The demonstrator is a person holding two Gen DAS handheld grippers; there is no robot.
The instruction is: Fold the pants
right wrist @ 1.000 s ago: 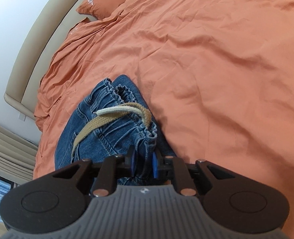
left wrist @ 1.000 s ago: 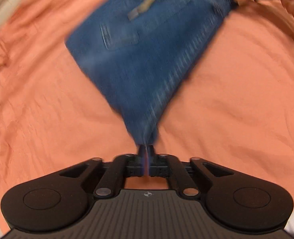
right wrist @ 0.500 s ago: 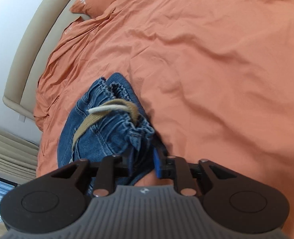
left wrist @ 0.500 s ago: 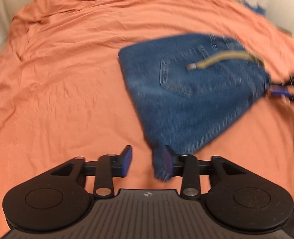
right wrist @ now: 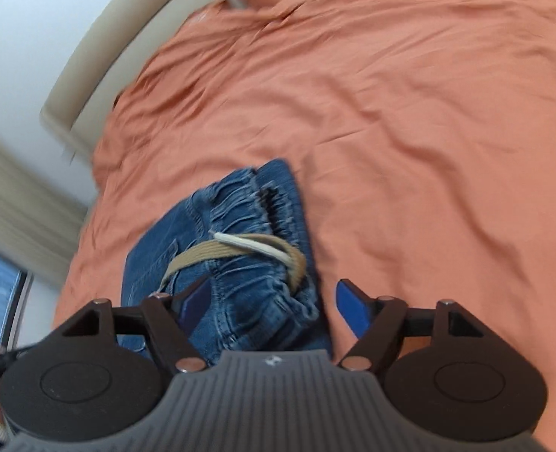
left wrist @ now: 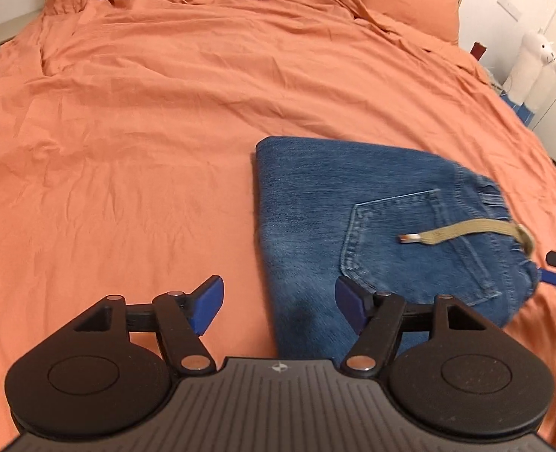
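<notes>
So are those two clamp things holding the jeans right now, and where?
Neither. The left gripper and right gripper are both open; the folded jeans lie free on the bed.

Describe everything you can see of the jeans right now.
The jeans are blue denim, folded into a compact rectangle lying flat on the orange bedsheet. A back pocket faces up; the gathered elastic waistband carries a tan drawstring with a metal tip. Both the left tool and right tool are open, gripping nothing.

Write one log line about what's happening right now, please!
left gripper: open | right gripper: open | jeans: folded, lying on orange bedspread | drawstring: across pocket
</notes>
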